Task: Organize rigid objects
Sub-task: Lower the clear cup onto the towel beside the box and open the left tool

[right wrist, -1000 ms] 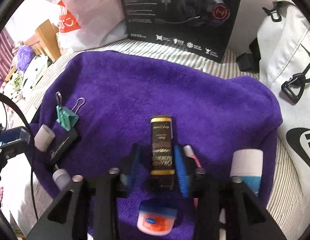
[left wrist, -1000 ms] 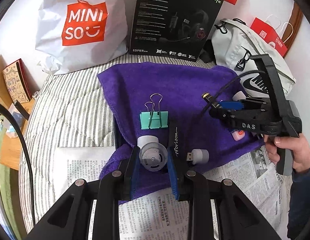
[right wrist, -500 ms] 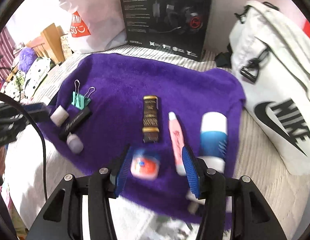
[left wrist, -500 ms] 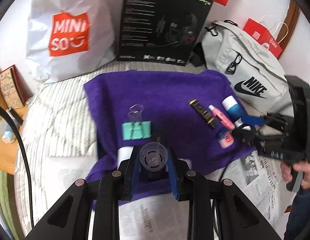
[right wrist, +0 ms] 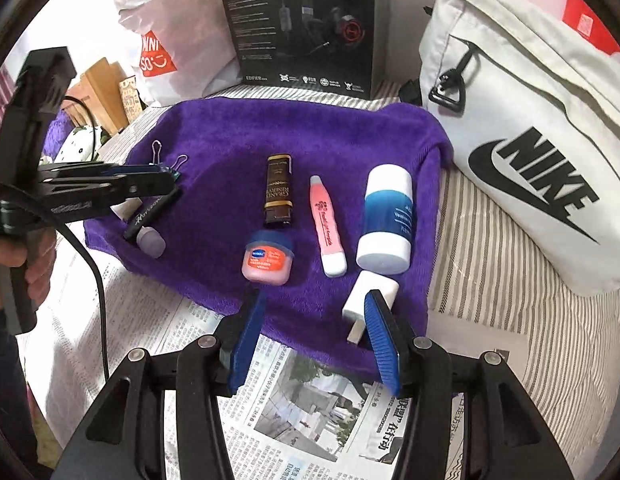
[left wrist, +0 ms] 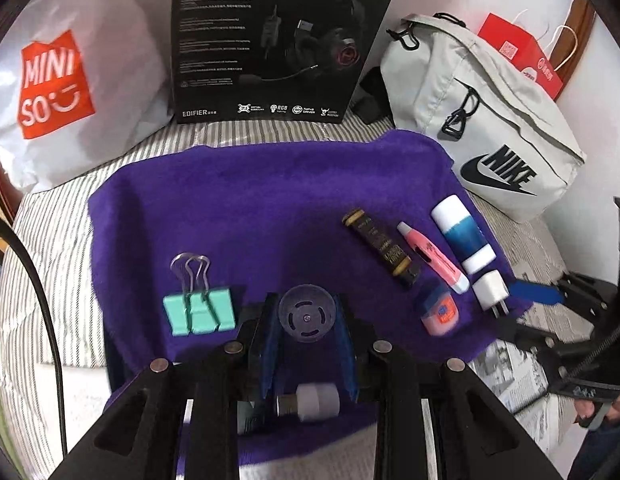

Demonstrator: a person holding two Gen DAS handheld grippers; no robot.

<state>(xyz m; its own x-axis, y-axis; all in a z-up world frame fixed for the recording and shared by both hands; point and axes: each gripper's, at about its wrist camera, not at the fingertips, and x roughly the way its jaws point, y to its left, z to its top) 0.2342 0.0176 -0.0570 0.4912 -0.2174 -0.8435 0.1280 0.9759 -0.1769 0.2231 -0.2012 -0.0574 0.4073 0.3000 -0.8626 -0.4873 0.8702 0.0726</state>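
My left gripper (left wrist: 306, 308) is shut on a small white cylinder with a grey vented end (left wrist: 306, 318), held just above the purple towel (left wrist: 250, 200). A green binder clip (left wrist: 198, 314) lies to its left and a USB light (left wrist: 310, 402) lies under the fingers. My right gripper (right wrist: 312, 312) stands open at the towel's near edge with nothing between its pads. A white charger plug (right wrist: 370, 292) lies beside its right finger. Ahead of it lie a Vaseline jar (right wrist: 268, 258), a black tube (right wrist: 278, 190), a pink tube (right wrist: 326, 224) and a blue-white bottle (right wrist: 386, 218).
A black headset box (left wrist: 278, 40), a white Miniso bag (left wrist: 70, 80) and a white Nike bag (right wrist: 530, 140) crowd the far and right sides of the towel. Newspaper (right wrist: 310, 408) covers the striped bedding (right wrist: 490, 280) in front. A hand (right wrist: 38, 264) holds the left gripper.
The right gripper let go of the black tube, opened and drew back to the towel's near edge. The left gripper carried the cylinder away from the clip and the USB light.
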